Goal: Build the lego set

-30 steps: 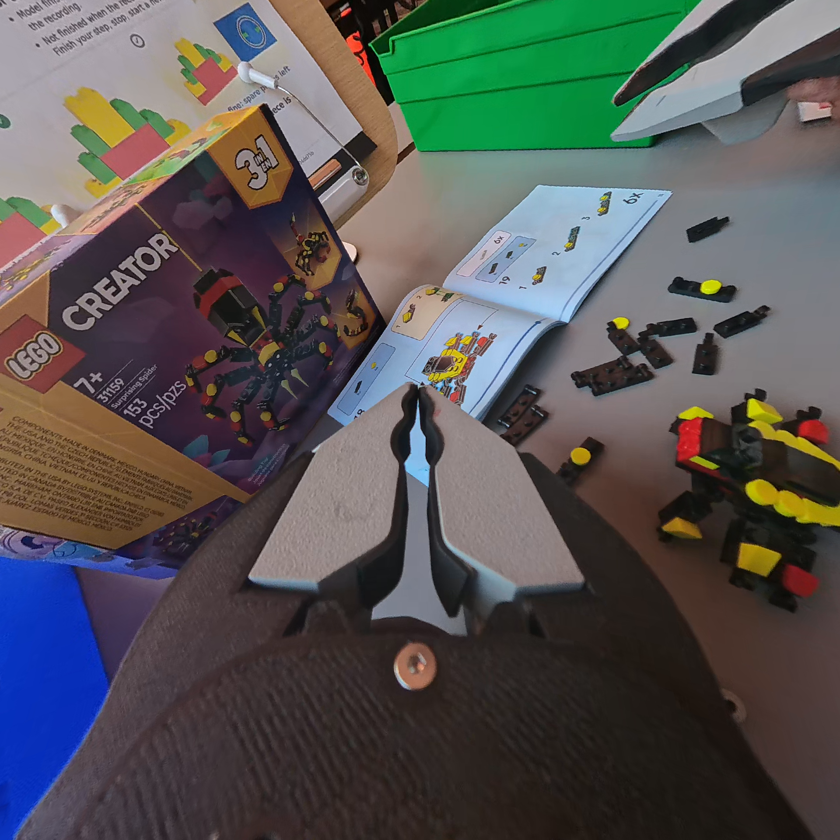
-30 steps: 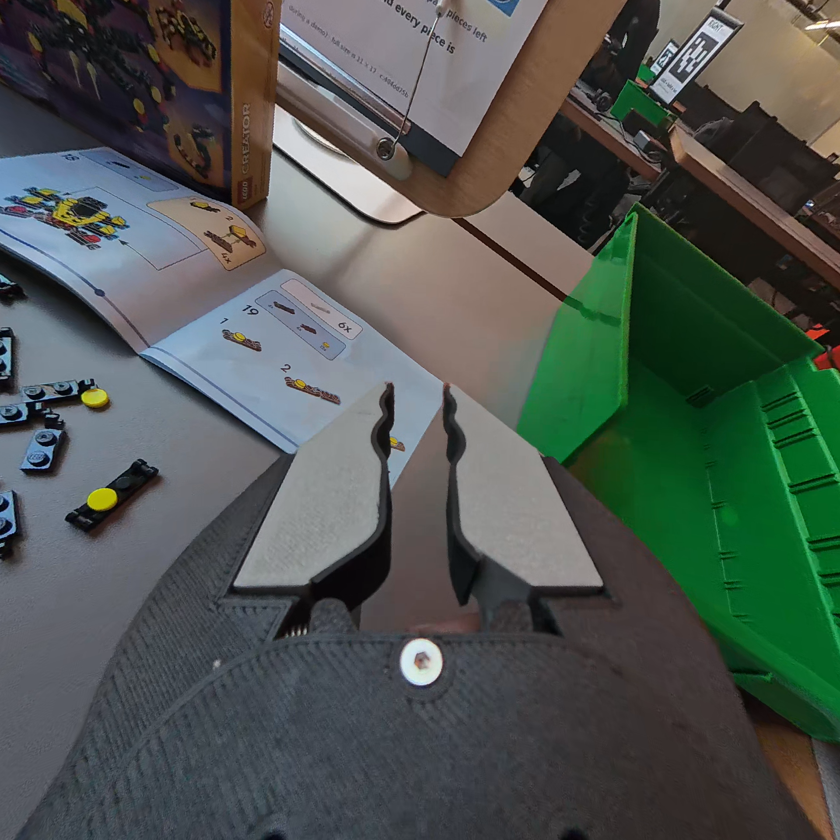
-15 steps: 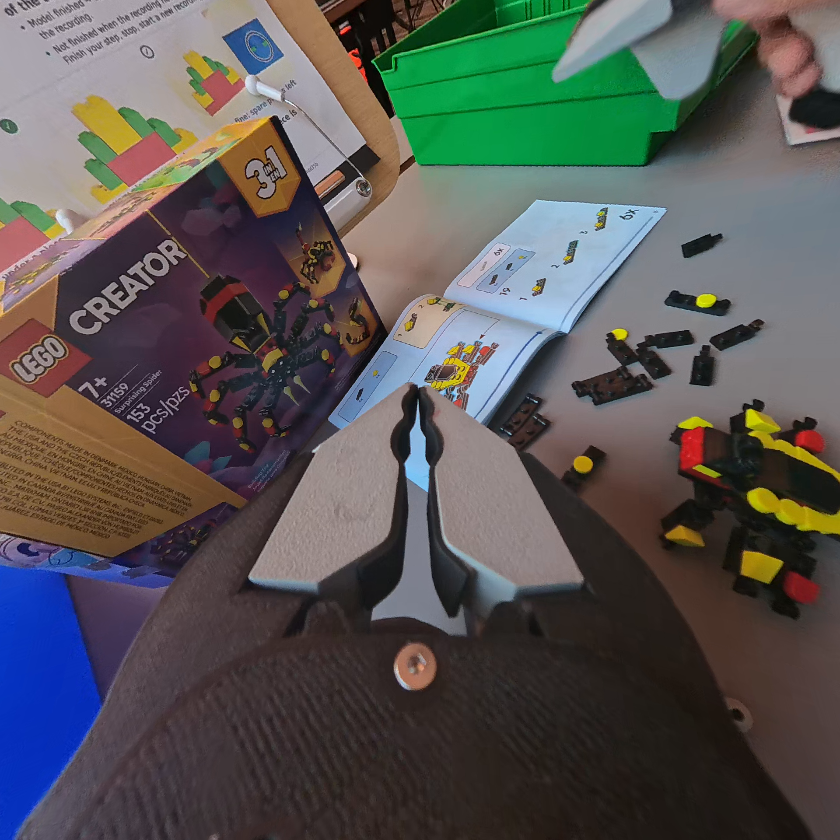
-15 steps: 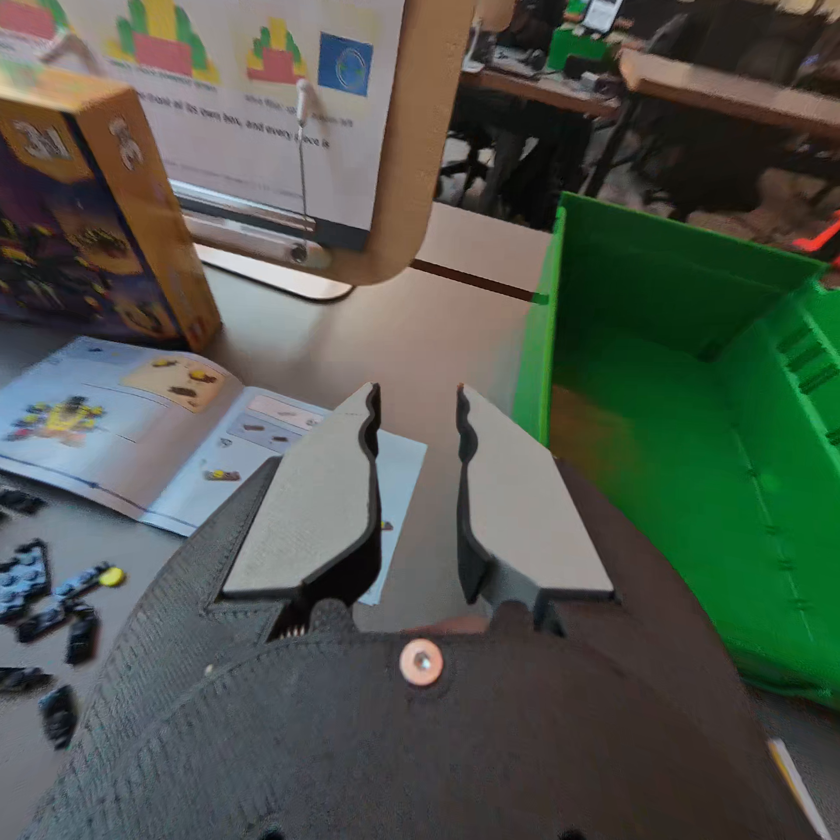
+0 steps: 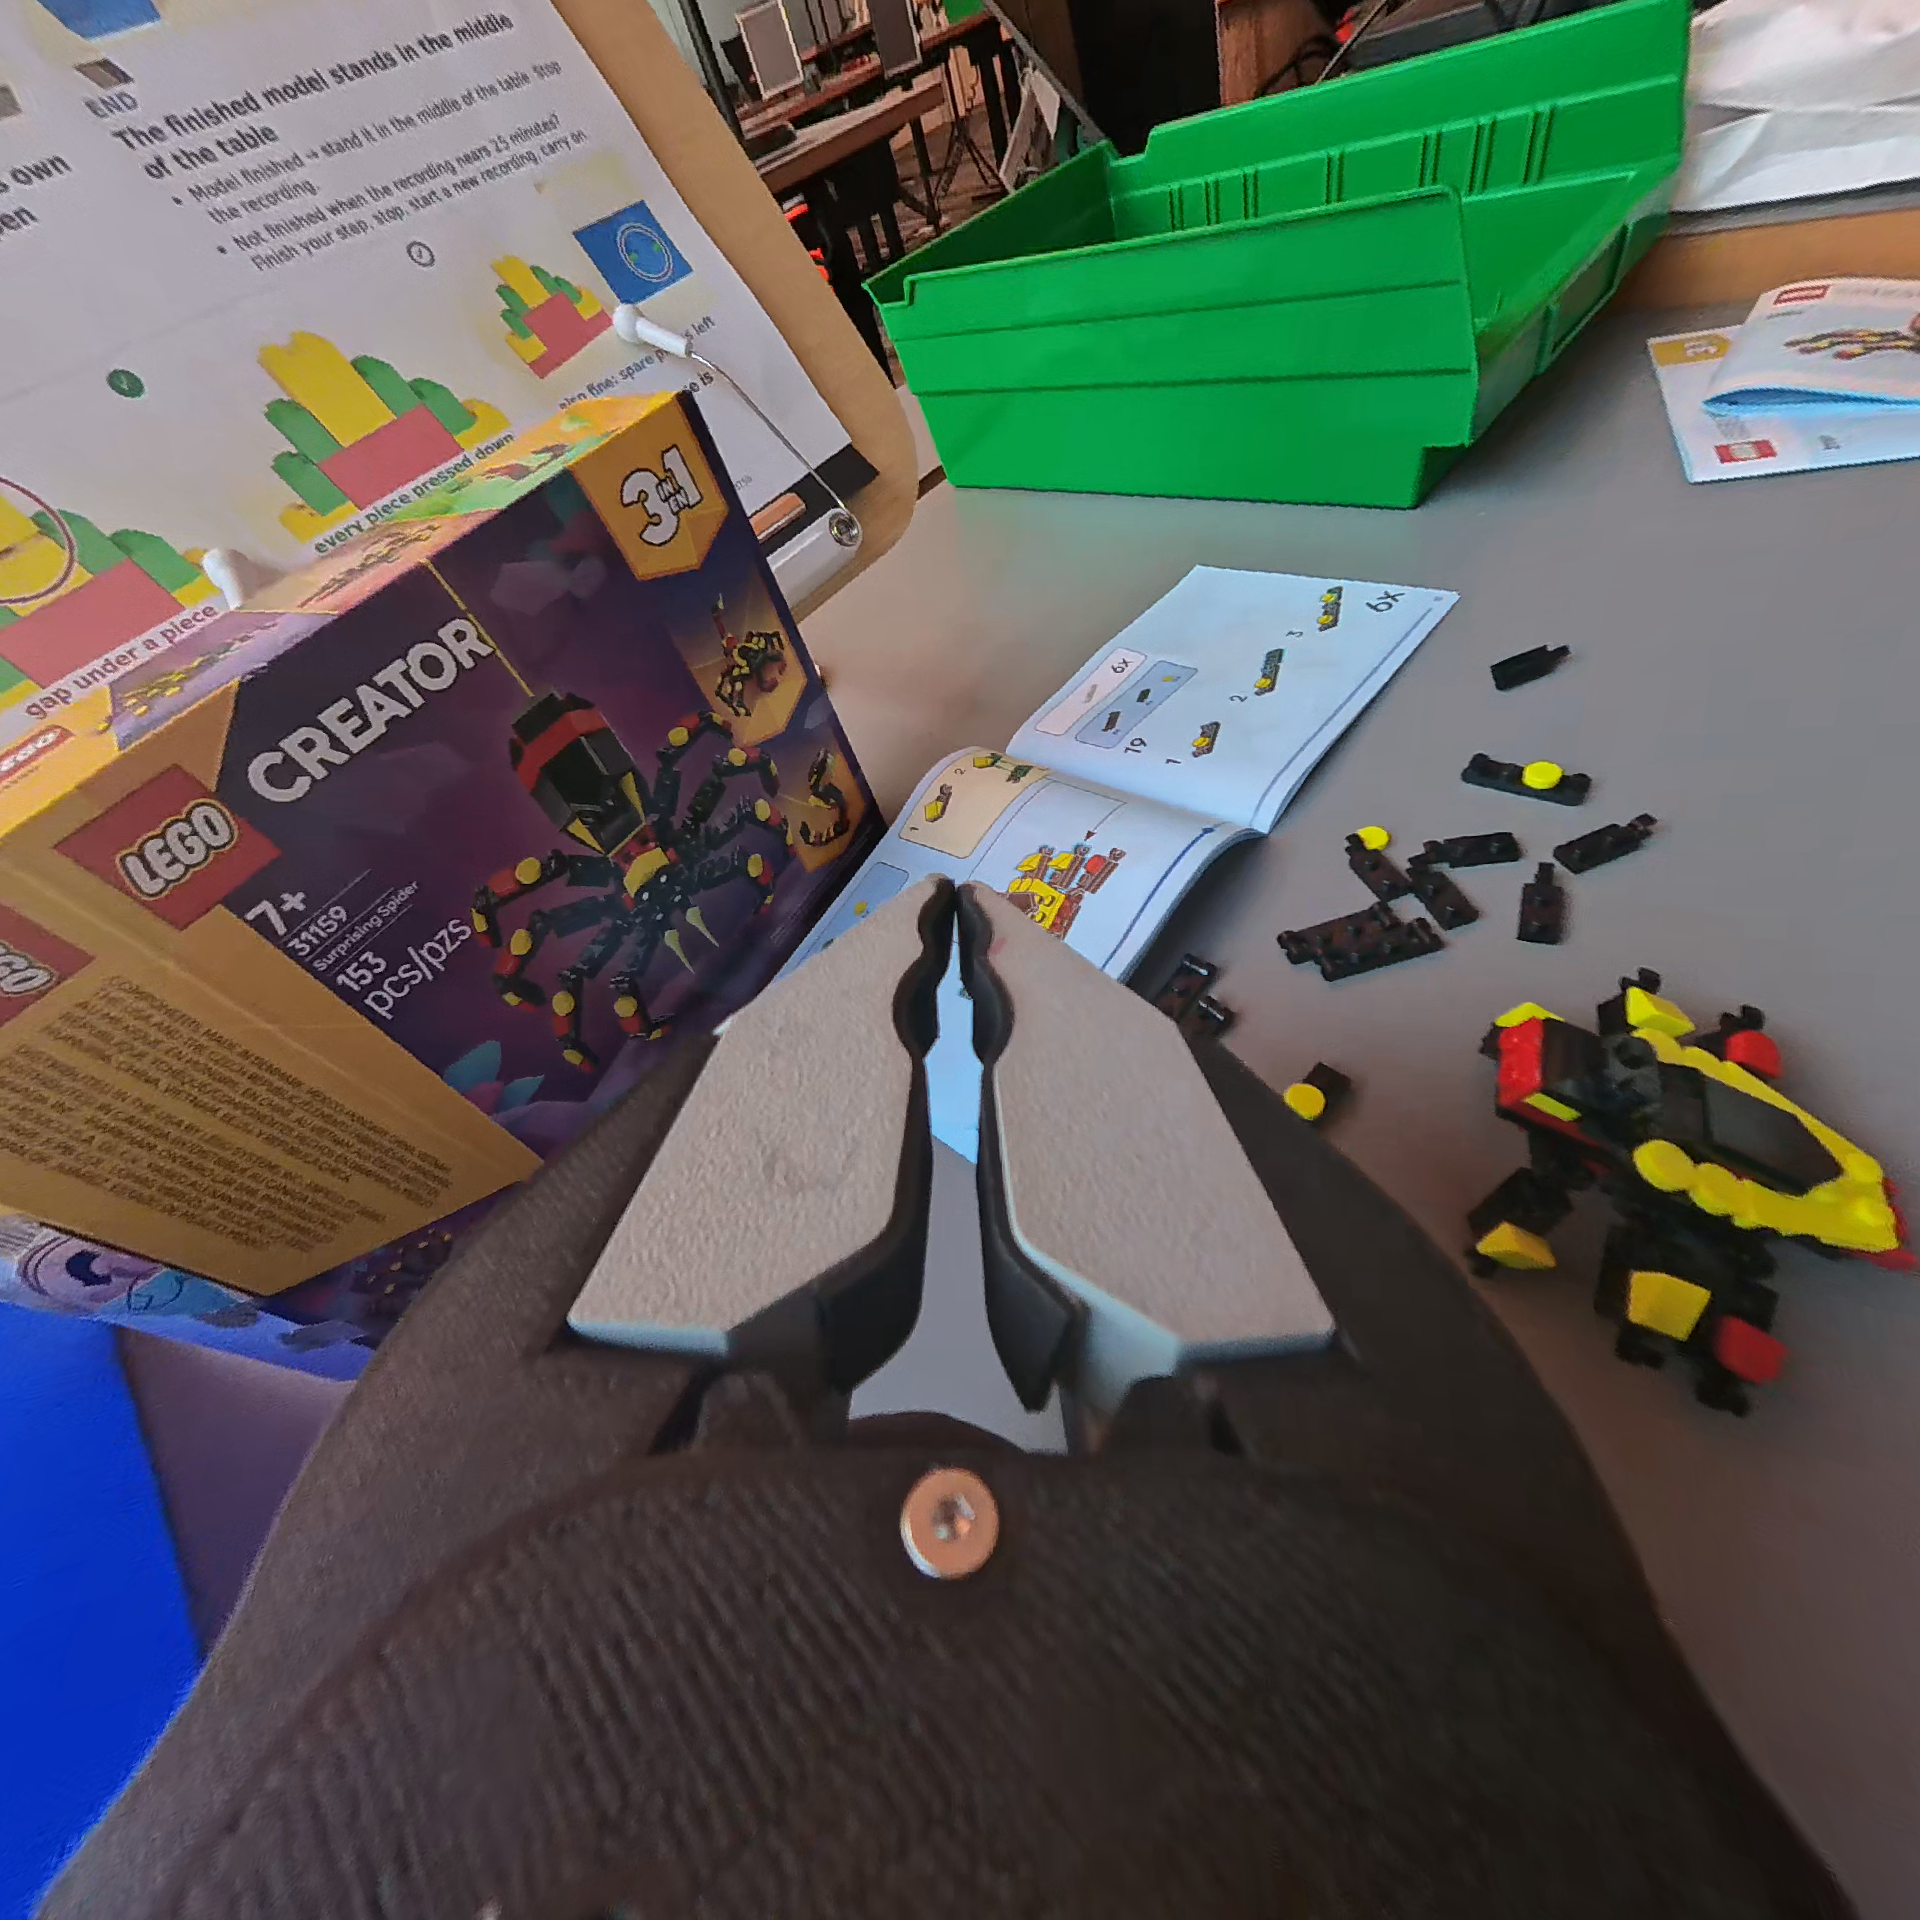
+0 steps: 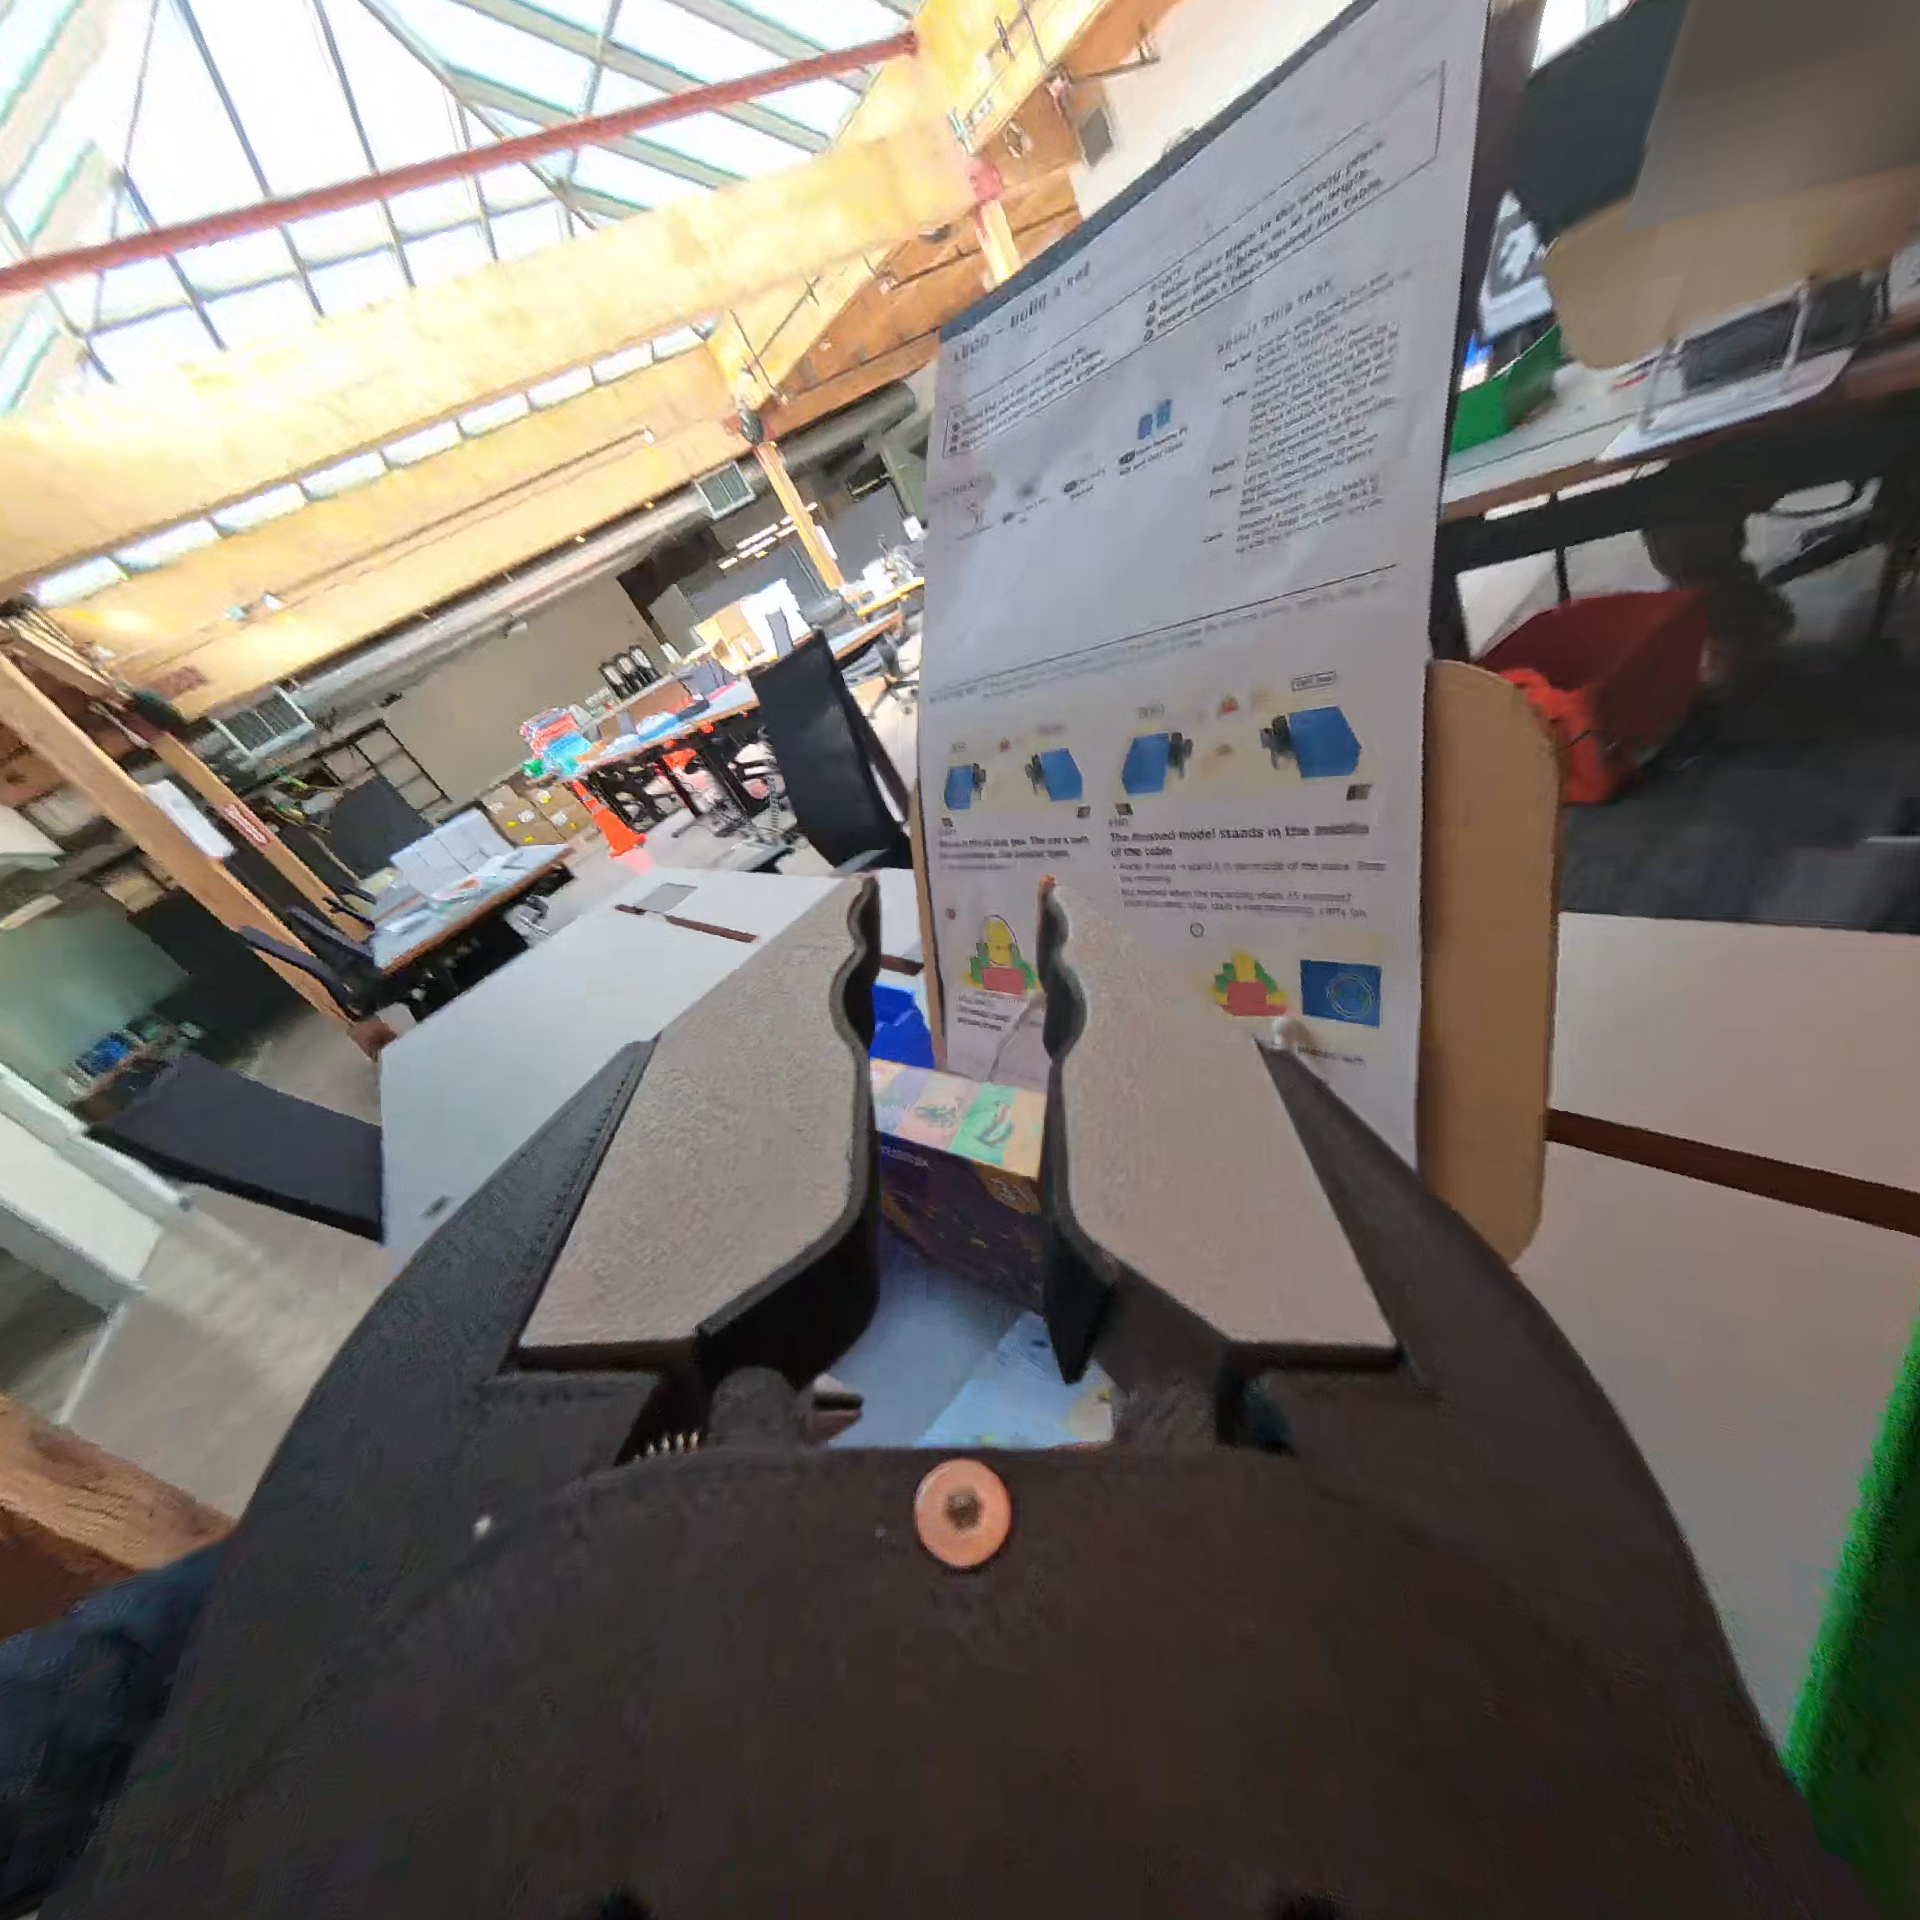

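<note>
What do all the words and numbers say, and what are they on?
I won't copy writing out; here is what carries it.
Purple and yellow set box: logo, words, numbers.
Open instruction booklet: step numbers.
Sheet on the clipboard: printed lines.
Second booklet, far right: too small.

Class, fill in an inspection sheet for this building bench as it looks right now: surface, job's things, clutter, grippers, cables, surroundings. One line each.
Surface: grey table, flat and dry.
Job's things: part-built black, yellow and red model standing at the right; loose black and yellow pieces scattered beside it; open instruction booklet; set box upright at the left.
Clutter: green bin at the back; second booklet at far right.
Grippers: left gripper shut, empty; right gripper open, empty, raised toward the instruction board.
Cables: nothing seen.
Surroundings: workshop hall with other desks and chairs.
</note>
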A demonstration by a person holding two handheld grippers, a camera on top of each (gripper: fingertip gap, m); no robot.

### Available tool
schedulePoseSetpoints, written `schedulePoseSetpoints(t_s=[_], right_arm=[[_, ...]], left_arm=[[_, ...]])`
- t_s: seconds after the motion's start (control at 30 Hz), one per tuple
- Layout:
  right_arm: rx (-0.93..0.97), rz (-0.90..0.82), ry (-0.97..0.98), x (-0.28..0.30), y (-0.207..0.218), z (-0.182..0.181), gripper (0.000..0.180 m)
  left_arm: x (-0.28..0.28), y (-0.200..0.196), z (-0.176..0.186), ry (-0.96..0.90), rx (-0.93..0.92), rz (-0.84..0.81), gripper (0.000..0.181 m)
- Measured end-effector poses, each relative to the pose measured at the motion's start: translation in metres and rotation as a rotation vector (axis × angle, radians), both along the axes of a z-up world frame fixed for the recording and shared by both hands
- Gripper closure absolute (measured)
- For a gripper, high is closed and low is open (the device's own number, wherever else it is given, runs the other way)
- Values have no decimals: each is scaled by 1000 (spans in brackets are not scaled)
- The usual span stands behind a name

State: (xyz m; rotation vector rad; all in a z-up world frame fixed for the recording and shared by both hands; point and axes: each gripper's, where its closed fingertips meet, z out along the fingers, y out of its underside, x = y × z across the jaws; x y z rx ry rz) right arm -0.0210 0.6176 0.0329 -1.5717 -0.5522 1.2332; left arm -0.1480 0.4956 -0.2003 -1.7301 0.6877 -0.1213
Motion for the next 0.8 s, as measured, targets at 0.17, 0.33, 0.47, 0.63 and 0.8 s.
schedulePoseSetpoints(t_s=[0.17, 0.33, 0.47, 0.63, 0.8], right_arm=[[91, -5, -266, 1, -50, -79, 136], [176, -73, -415, 8, -68, -165, 136], [381, -191, -481, 21, -66, -209, 148], [502, -313, -599, 34, -59, -211, 166], [402, -281, -610, 37, -54, -222, 156]], left_arm=[[6, 2, -10, 8, -45, -20, 181], [15, -6, -11, 33, -33, -58, 180], [16, -7, -12, 43, -38, -69, 173], [14, -6, -13, 51, -36, -62, 174], [15, -7, -15, 63, -44, -70, 174]])
